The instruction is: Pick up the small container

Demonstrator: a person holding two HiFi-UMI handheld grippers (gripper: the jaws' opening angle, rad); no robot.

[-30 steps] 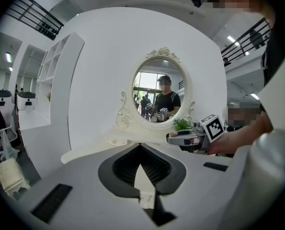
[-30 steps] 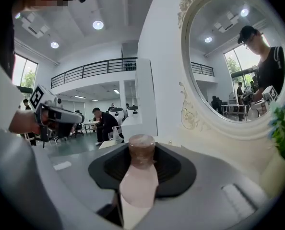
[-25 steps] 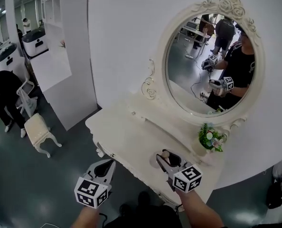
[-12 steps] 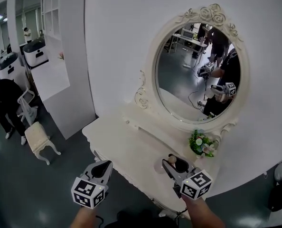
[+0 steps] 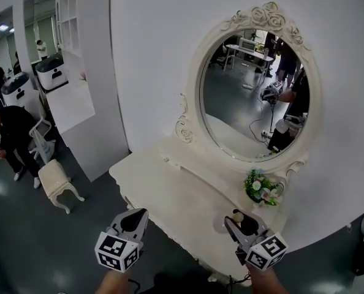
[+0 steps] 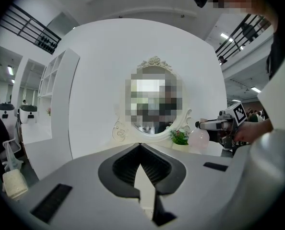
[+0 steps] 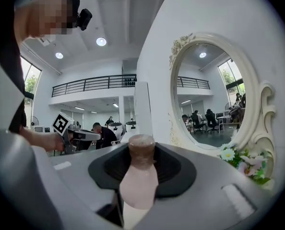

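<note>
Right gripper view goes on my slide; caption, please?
Right gripper holding a small pink container with a brown cap, beside an oval mirror and flowers.

Right gripper (image 5: pixel 240 220), small container (image 7: pixel 137 178) in its jaws, has drawn right and nearer over the dressing table (image 5: pixel 170 192) (left gripper (image 5: pixel 139 214) lifted slightly).

The small container (image 7: pixel 138 188) in my right gripper (image 7: pixel 141 153) looks like frosted, matt pink plastic, and its brown cap (image 7: pixel 141 145) looks grainy. The gripper's shell (image 7: pixel 61 186) is smooth matt grey plastic, the pads (image 7: pixel 173 166) black and ribbed. At upper right of the head view, the mirror (image 5: pixel 255 97) glass is glossy inside a cream carved frame (image 5: pixel 265 14). The dark floor (image 5: pixel 22 237) at lower left shines.
</note>
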